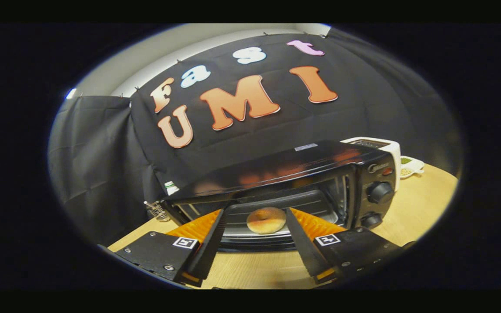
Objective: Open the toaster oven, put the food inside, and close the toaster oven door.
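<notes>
Presently: gripper (257, 215) fingers spread wide, holding nothing. Bagel (266, 220) sits on the tray inside the toaster oven (320, 174). You should hook the dropped door's edge squarely, then lift.

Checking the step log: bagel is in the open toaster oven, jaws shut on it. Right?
Not quite. The gripper view shows the bagel lying inside the open toaster oven, but the gripper has its jaws open, spread to either side and clear of the bagel, not shut on it.
</notes>
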